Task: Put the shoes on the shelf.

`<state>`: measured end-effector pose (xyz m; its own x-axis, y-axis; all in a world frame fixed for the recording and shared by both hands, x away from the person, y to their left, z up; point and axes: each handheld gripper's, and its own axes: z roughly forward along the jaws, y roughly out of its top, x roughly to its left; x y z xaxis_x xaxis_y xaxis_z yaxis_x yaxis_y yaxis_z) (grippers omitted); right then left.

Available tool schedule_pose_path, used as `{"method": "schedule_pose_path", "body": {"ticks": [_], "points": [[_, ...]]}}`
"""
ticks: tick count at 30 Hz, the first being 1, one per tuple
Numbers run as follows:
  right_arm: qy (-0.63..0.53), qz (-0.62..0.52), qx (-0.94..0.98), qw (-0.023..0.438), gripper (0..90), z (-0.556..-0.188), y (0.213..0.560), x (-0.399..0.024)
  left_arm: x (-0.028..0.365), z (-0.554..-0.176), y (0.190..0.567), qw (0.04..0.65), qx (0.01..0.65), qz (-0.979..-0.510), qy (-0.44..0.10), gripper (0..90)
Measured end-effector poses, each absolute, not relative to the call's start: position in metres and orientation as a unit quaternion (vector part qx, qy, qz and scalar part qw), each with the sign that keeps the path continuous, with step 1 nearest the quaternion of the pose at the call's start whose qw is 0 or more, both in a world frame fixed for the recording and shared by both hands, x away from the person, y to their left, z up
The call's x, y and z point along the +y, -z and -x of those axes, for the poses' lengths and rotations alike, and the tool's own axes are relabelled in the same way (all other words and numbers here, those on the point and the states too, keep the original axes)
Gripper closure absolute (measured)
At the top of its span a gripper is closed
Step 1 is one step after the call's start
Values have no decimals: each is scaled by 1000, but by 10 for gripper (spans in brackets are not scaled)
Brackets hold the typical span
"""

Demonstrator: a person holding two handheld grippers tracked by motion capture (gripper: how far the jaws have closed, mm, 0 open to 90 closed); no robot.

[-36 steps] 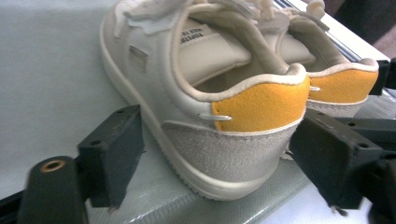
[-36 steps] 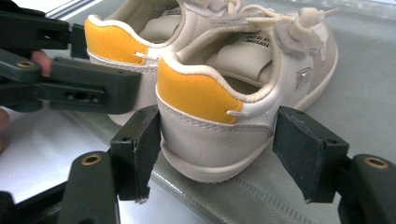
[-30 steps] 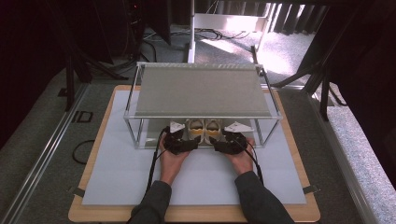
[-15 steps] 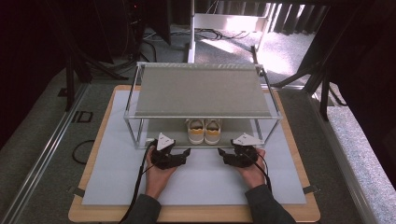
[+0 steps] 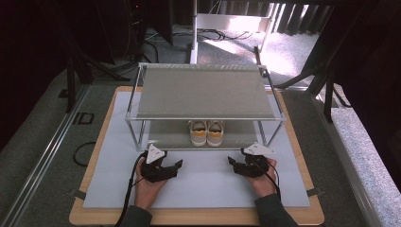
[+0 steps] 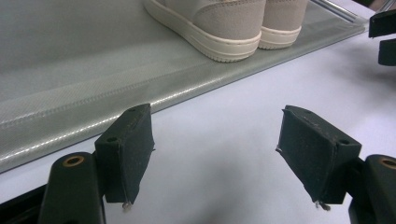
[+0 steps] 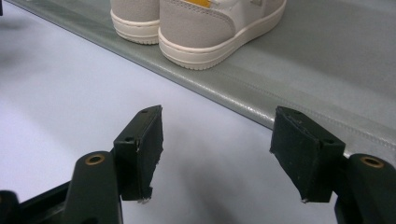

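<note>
A pair of pale sneakers with yellow heel tabs (image 5: 206,132) stands side by side on the lower shelf (image 5: 165,137) of a two-tier metal rack, heels toward me. My left gripper (image 5: 174,166) rests low over the white mat in front of the rack's left half. Its jaws have just closed a little with nothing between them, and it is open (image 6: 217,158). My right gripper (image 5: 234,165) is on the mat before the right half, open and empty (image 7: 217,156). The sneakers' heels (image 6: 229,23) (image 7: 196,23) sit a short way beyond both grippers, untouched.
The rack's top shelf (image 5: 203,92) overhangs the sneakers, with thin metal legs (image 5: 141,135) at the corners. A white mat (image 5: 203,189) covers a wooden board (image 5: 198,216). Dark floor, cables and stands surround the board.
Both hands have drawn back from the lower shelf toward the near edge and spread apart. The sneakers stay on the shelf, now uncovered by the grippers.
</note>
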<state>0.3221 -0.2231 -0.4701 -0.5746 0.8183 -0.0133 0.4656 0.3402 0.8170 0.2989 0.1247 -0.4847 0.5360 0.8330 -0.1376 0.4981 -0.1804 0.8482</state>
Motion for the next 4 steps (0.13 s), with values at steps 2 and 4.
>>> {"method": "schedule_pose_path", "body": {"ticks": [2,4], "points": [[-407,-410,787,217,341,-321,470,-225,125,-297,485,460,444,-746,-185,261],[-407,-411,787,217,341,-320,471,-226,125,-297,485,461,445,-745,-185,261]]}}
